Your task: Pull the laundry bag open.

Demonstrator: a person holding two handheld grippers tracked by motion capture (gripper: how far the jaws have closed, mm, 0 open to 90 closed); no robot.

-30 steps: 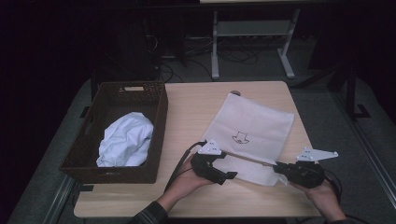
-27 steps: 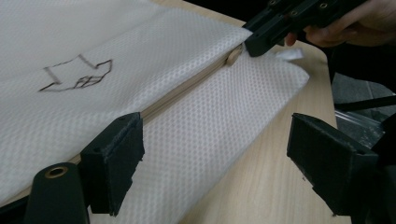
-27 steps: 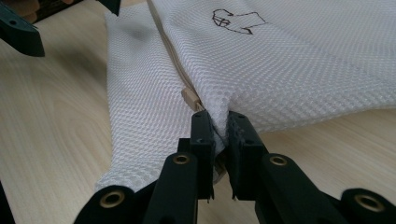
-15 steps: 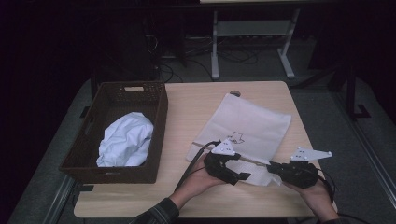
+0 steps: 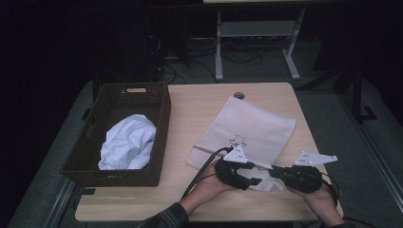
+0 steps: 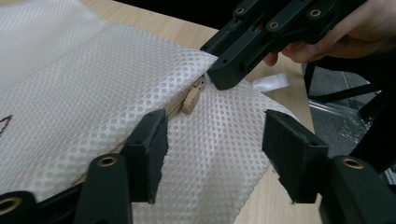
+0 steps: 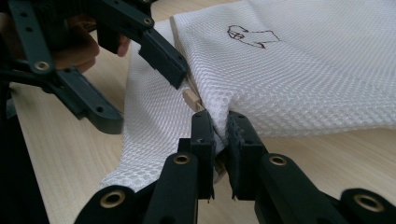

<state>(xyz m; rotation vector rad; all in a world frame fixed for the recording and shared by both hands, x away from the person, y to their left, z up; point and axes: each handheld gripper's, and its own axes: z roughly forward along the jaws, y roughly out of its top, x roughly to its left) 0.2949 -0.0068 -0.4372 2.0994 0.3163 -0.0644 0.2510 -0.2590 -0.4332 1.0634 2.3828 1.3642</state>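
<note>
Shifted since the earlier frames: left gripper (image 5: 251, 176), moved rightward along the near table edge toward the right gripper (image 5: 278, 172); jaws just been closing, now about half spread, straddling the mesh without pressing it.

Item 1, nearest: right gripper (image 7: 219, 128). Jaws pressed together on a fold of the mesh laundry bag (image 7: 299, 70) at its near corner, just beside the zipper end. Judged purpose: anchoring the fabric so the zipper has something to pull against.

Item 2: left gripper (image 6: 212, 135). Pads either side of the zipper line, fabric between them, no contact seen. Zipper pull (image 6: 190, 99), tan, lying on the mesh just ahead of the jaws and just short of the right gripper's tip. Judged purpose: lining up to pinch the pull and draw it along the seam.

Item 3: mesh laundry bag (image 5: 247, 130). White, flat on the table (image 5: 199, 102), right of centre, small line drawing on its face, near corner lifted by the grip.

Item 4: basket (image 5: 161, 102). Dark wicker, left side of table, well apart from the bag. Holds 1 crumpled white garment (image 5: 128, 142), probably waiting to go into the bag.

Item 5, farthest: desk frame (image 5: 256, 33) on the floor beyond the table.
</note>
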